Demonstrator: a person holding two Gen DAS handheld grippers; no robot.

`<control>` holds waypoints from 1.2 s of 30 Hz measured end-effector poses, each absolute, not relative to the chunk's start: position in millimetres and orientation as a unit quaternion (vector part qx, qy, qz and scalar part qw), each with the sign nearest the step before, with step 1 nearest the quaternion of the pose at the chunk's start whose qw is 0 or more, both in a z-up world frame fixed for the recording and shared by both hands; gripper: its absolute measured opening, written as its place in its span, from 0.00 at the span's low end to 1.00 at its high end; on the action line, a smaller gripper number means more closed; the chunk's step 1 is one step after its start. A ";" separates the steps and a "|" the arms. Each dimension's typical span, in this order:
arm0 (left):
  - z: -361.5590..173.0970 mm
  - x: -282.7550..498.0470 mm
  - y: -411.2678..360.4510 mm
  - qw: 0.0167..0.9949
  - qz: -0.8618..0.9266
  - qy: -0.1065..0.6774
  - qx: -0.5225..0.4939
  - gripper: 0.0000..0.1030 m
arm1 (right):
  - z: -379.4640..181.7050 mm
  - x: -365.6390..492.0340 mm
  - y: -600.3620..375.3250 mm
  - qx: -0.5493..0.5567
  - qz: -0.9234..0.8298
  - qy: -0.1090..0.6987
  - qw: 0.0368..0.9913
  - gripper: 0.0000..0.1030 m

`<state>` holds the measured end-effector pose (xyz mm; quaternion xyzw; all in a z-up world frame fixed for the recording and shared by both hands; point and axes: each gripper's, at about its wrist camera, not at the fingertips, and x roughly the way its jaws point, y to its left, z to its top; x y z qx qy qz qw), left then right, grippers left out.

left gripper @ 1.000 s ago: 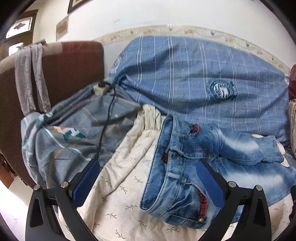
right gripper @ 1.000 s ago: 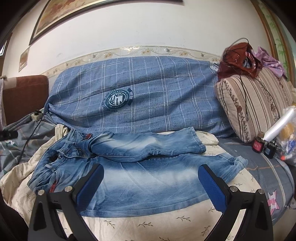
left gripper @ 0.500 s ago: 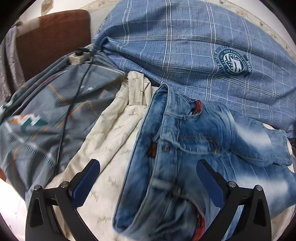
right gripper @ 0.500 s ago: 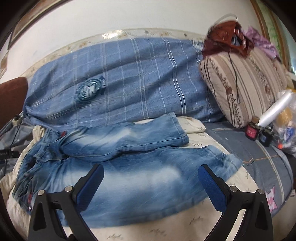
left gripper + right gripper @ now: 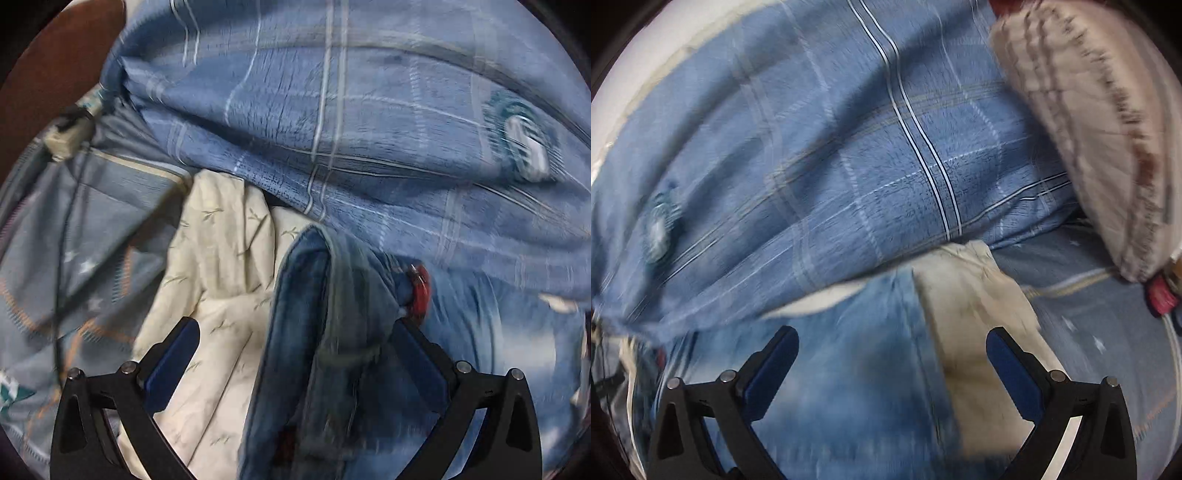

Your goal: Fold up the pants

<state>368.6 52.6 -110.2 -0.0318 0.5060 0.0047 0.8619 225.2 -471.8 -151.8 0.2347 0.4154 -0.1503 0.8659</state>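
Blue denim pants (image 5: 332, 332) lie on a cream leaf-print sheet (image 5: 221, 258). The left wrist view is close on their waistband, whose far corner stands between the wide-apart fingers of my open left gripper (image 5: 295, 354); a red tab (image 5: 419, 291) shows to its right. In the right wrist view, my right gripper (image 5: 892, 363) is open just above the hem end of a pant leg (image 5: 857, 350), with the cream sheet (image 5: 967, 314) showing beside that hem. Nothing is gripped by either one. Both views are blurred.
A blue plaid blanket (image 5: 369, 129) is bunched up right behind the pants (image 5: 831, 166). A striped cushion (image 5: 1089, 129) leans at the right. A grey patterned sheet (image 5: 74, 240) with a power strip (image 5: 70, 136) and black cable lies at the left, beside a brown headboard (image 5: 48, 74).
Both grippers have moved forward and down, close to the pants: the left toward the waistband's far corner, the right toward the leg hem. Both stay open.
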 end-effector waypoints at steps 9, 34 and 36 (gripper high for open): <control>-158.1 421.2 37.9 0.824 -0.056 0.556 -0.098 0.17 | -208.0 291.5 -484.9 0.245 -0.169 0.469 0.831 0.43; -81.4 161.1 87.0 0.919 -0.132 0.367 -0.052 0.14 | -114.1 51.1 -445.9 0.302 -0.139 0.264 0.906 0.26; -95.9 141.8 90.0 0.910 -0.138 0.389 -0.039 0.15 | -127.7 34.6 -447.0 0.321 -0.136 0.275 0.896 0.26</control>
